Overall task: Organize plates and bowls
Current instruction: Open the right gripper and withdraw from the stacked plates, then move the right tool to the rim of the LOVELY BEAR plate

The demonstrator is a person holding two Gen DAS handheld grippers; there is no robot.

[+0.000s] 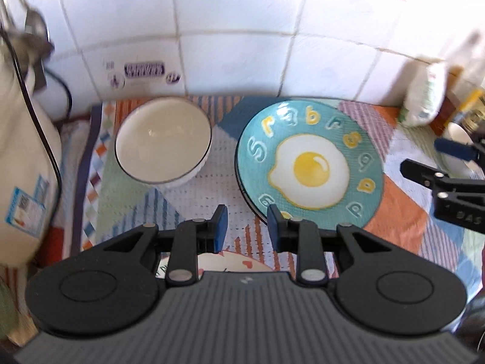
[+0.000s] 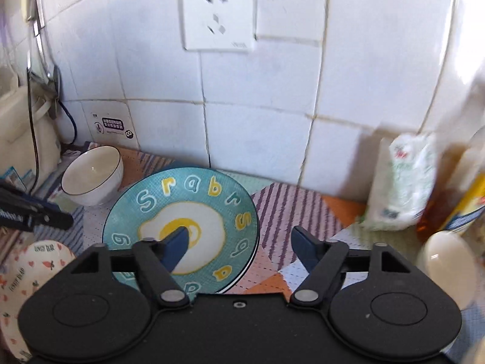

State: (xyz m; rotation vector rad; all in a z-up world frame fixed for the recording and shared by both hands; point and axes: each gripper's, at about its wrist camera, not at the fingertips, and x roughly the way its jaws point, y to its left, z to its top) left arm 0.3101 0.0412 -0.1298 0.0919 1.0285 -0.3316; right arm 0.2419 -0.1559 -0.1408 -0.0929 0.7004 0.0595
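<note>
A teal plate with a fried-egg picture [image 1: 309,163] lies on the patterned mat [image 1: 194,188], and it also shows in the right wrist view [image 2: 185,224]. A white bowl with a dark rim [image 1: 163,142] stands left of it, also in the right wrist view [image 2: 92,174]. A white plate with small red prints [image 2: 27,276] lies at the near left, partly under my left gripper. My left gripper [image 1: 247,227] is open and empty, over the mat at the teal plate's near edge. My right gripper [image 2: 239,245] is open and empty above the teal plate's right side.
A white tiled wall with a socket [image 2: 218,15] stands behind. A cream appliance with a black cord [image 1: 24,157] stands at the left. A white packet [image 2: 403,182], bottles [image 2: 463,188] and a small white bowl [image 2: 445,264] crowd the right.
</note>
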